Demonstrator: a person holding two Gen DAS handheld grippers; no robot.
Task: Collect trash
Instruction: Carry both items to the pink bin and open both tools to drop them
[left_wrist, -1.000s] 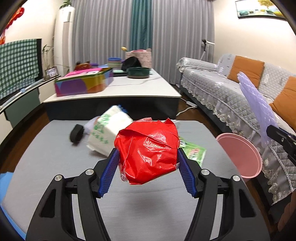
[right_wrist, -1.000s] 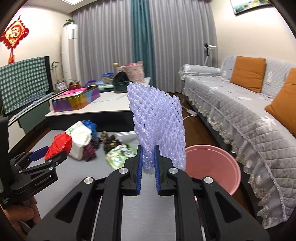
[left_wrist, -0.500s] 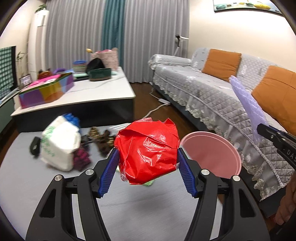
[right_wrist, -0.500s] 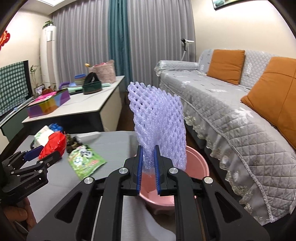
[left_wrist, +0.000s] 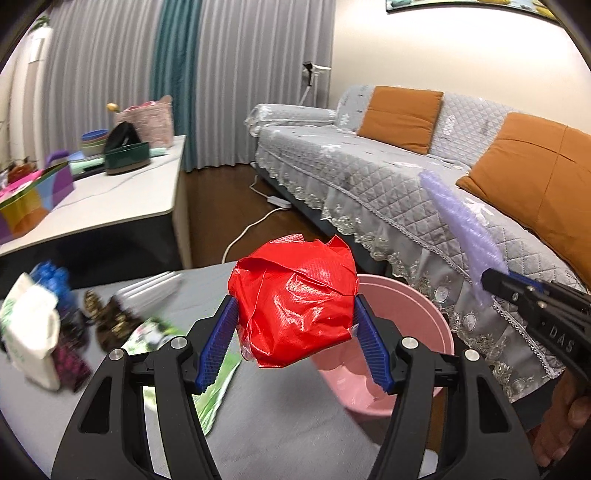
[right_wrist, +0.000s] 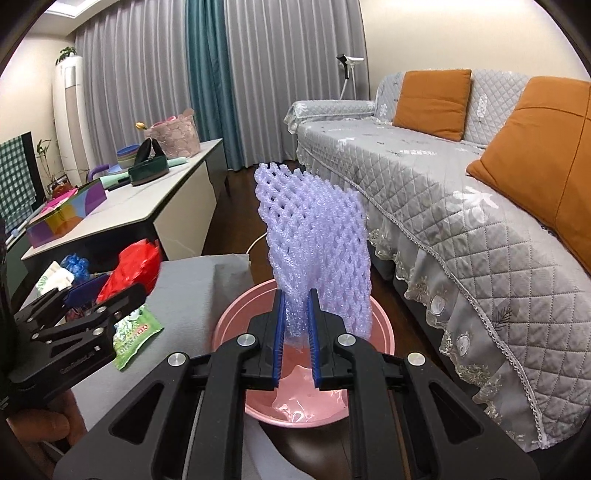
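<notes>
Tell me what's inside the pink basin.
The pink basin shows only bare, glossy pink floor in the right wrist view. The purple foam net and the right gripper holding it cover the middle and near side, so trash there cannot be ruled out.

Crumpled red bag (left_wrist: 295, 299), purple foam net (right_wrist: 317, 236) over pink basin (right_wrist: 229, 317).

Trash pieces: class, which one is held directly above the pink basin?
The purple foam net, clamped in the right gripper, stands above the pink basin; the red bag sits off to its side.
</notes>
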